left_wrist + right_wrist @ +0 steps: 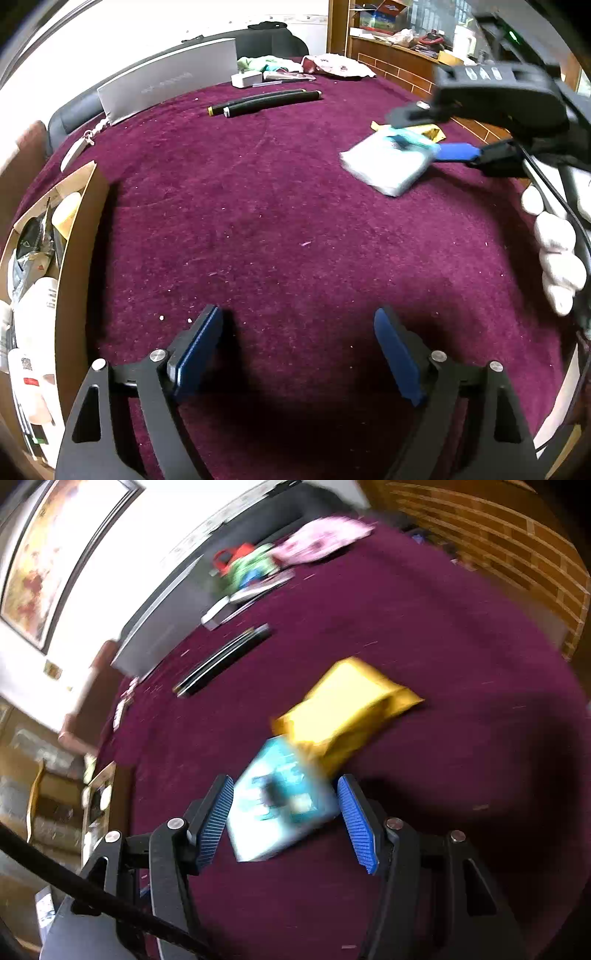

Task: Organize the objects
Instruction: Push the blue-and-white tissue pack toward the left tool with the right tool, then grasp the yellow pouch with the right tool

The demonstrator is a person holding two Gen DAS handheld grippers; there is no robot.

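The right tool [286, 818] is open around a blue-white packet [280, 805] low in the frame. The left tool [299, 350] is open, holding nothing, over the purple worktop [258, 221].

Right gripper [417, 138] seemingly astride pale packet [388, 164].

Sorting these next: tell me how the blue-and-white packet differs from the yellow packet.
The blue-and-white packet is flat and squarish; the yellow packet looks puffier and crinkled. The blue-and-white packet lies between the open right claw; the yellow packet lies beyond it, partly overlapping. Both rest on the purple cloth.

Matt velvety tablecloth [258, 206]; glossy yellow packet [343, 709].
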